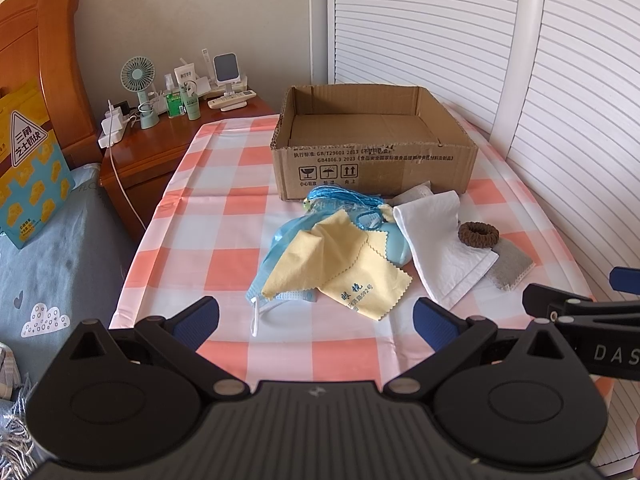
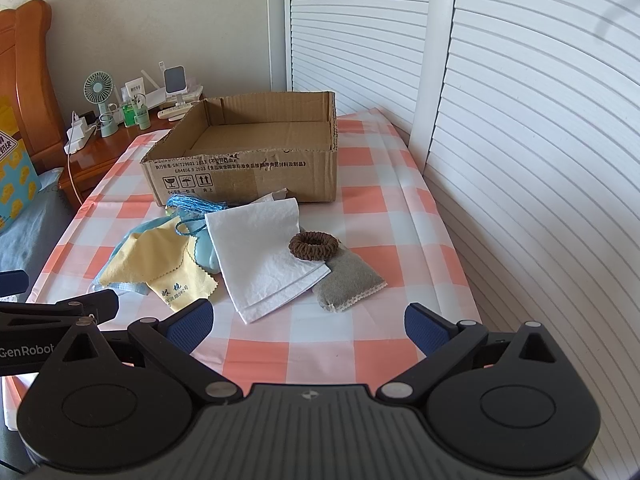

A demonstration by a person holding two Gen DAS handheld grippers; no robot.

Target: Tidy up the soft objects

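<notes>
On checked tablecloth (image 2: 372, 344), cardboard box (image 2: 256, 176), louvred doors (image 2: 520, 120)

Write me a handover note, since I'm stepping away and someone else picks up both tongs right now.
Left tongs: open, empty, hovering at the near table edge.
Right tongs: open, empty, beside them.
Cardboard box: looks empty, at the far end of the checkered tablecloth.
Still piled in front of it: yellow lens cloth, face mask, blue cord bundle, white cloth, brown scrunchie, grey sachet.
Done: nothing boxed. Left: everything.
</notes>
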